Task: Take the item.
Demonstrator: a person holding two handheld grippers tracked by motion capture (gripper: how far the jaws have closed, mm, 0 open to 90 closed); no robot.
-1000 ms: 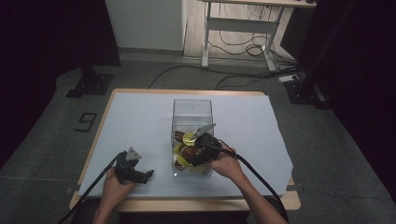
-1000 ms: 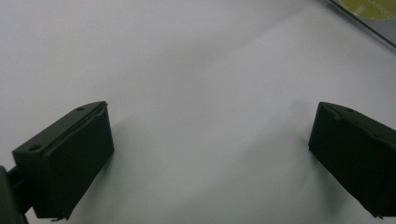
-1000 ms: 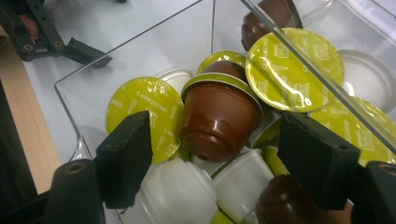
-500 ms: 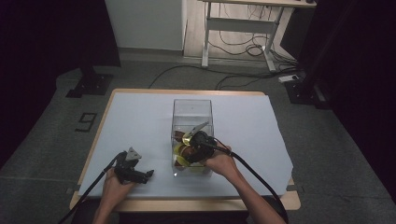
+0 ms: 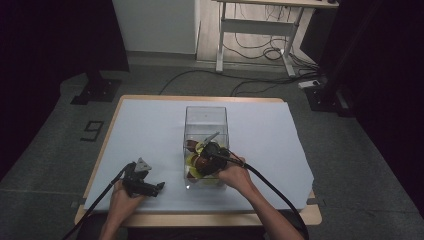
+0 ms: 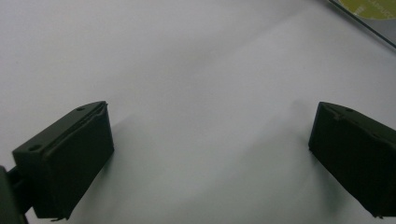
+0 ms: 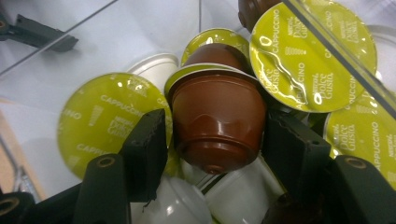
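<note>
1 brown capsule [image 7: 217, 123] between right gripper [image 7: 217, 154] fingers

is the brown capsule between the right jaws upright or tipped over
Tipped. In the right gripper view the brown capsule lies on its side, rounded bottom toward the camera and green-edged lid facing away, among other capsules in the clear box.

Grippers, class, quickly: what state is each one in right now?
Left gripper: open, nothing between its jaws, above the white table cover.
Right gripper: jaws just closing, now shut on the brown capsule in the clear box.
</note>
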